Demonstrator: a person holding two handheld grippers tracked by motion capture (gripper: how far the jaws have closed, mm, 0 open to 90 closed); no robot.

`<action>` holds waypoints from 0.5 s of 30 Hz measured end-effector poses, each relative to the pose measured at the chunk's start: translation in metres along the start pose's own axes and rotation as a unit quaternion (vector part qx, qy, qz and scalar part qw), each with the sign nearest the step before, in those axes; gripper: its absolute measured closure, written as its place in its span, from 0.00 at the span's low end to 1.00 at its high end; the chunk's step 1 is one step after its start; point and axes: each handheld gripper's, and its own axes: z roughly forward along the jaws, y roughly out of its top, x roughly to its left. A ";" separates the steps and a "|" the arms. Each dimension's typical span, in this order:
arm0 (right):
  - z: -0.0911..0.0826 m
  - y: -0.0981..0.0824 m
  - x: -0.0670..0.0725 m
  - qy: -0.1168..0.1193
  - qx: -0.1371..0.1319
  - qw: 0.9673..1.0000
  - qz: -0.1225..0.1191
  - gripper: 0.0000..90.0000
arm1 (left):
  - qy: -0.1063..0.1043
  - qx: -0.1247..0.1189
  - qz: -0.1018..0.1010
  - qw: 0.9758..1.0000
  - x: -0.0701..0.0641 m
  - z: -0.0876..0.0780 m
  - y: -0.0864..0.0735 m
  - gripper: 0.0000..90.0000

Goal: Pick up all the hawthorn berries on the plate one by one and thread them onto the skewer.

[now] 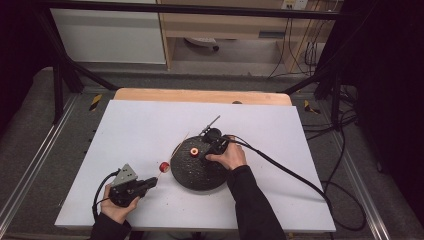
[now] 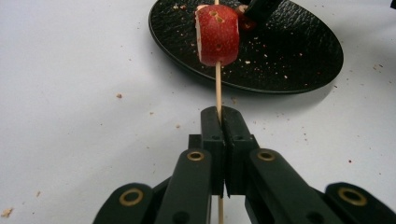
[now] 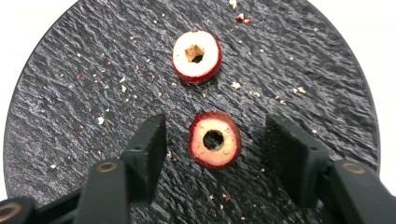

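the white surface (image 1: 150, 130) carries a round black plate (image 1: 192, 172) with a rough, pebbled face, set a little right of the middle and near the person's edge. crumbs of red skin and pale flesh lie scattered over the plate and the surface around it.

the right gripper (image 3: 212, 140) hangs over the plate, held in the person's right hand (image 1: 231, 156), its cable trailing off to the right. its jaws stand apart, one on each side of a cored red fruit slice (image 3: 215, 139) that lies flat on the plate; a gap shows between each pad and the slice, so nothing is grasped. a second cored slice (image 3: 196, 56) lies just beyond it on the plate, apart from the first.

the left gripper (image 2: 220, 122) sits low at the left of the surface in the person's left hand (image 1: 116, 207), pointing toward the plate. its jaws are clenched on a thin wooden skewer (image 2: 218, 86), which runs out from between them toward the plate's near rim. a chunk of red fruit (image 2: 217, 35) with a pale cut face is threaded on the skewer, held above the plate's near edge.
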 end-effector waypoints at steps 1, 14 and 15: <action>0.001 0.000 0.000 0.000 0.002 1.000 0.001 0.50 | 0.000 0.000 0.000 1.000 0.000 0.000 0.000 0.98; 0.005 0.001 -0.005 0.005 0.022 1.000 0.005 0.67 | 0.001 0.000 0.000 1.000 0.000 0.000 0.000 0.98; 0.005 0.001 -0.005 0.006 0.021 1.000 0.005 0.68 | 0.001 0.000 -0.001 1.000 0.000 0.000 0.000 0.98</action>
